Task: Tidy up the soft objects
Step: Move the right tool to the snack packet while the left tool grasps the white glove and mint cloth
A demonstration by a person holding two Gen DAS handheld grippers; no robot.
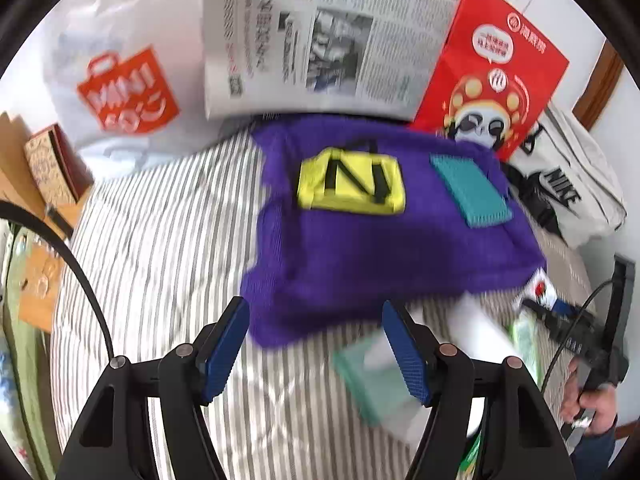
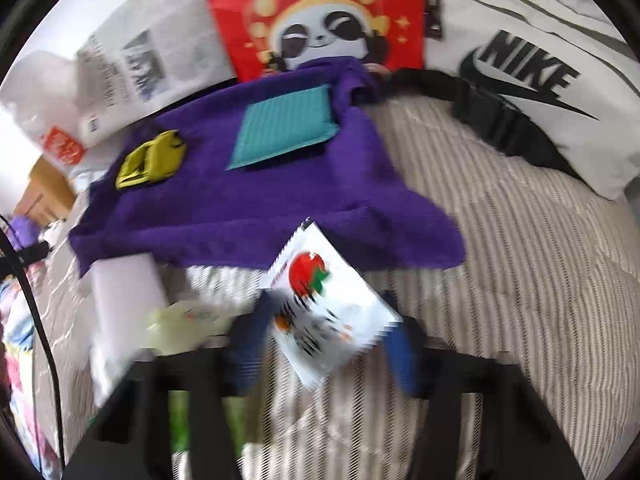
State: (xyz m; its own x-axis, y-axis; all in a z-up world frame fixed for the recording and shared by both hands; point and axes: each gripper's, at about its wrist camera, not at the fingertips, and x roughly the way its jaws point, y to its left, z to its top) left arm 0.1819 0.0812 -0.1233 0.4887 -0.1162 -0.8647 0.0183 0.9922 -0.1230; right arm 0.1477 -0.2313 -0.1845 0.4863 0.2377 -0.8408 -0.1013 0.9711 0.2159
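A purple towel (image 1: pixel 380 248) (image 2: pixel 248 208) lies on the striped bedding (image 1: pixel 160 240), with a yellow pouch (image 1: pixel 352 184) (image 2: pixel 154 160) and a teal ribbed pad (image 1: pixel 472 188) (image 2: pixel 284 128) on top of it. My left gripper (image 1: pixel 316 344) hangs open just short of the towel's near edge, nothing between its blue pads. A pale green pack (image 1: pixel 372 376) and a white block (image 1: pixel 476 328) (image 2: pixel 124 300) lie by its right finger. My right gripper (image 2: pixel 324 344) is shut on a white packet with a red fruit picture (image 2: pixel 328 312), at the towel's near edge; this view is blurred.
A newspaper (image 1: pixel 320 36), a red panda paper bag (image 1: pixel 492 72) (image 2: pixel 320 12), a white plastic shopping bag (image 1: pixel 120 80) and a white Nike bag (image 2: pixel 532 72) with a black strap (image 2: pixel 480 108) line the far side. A patterned box (image 1: pixel 52 164) sits left. A hand (image 1: pixel 592 404) holds the right gripper.
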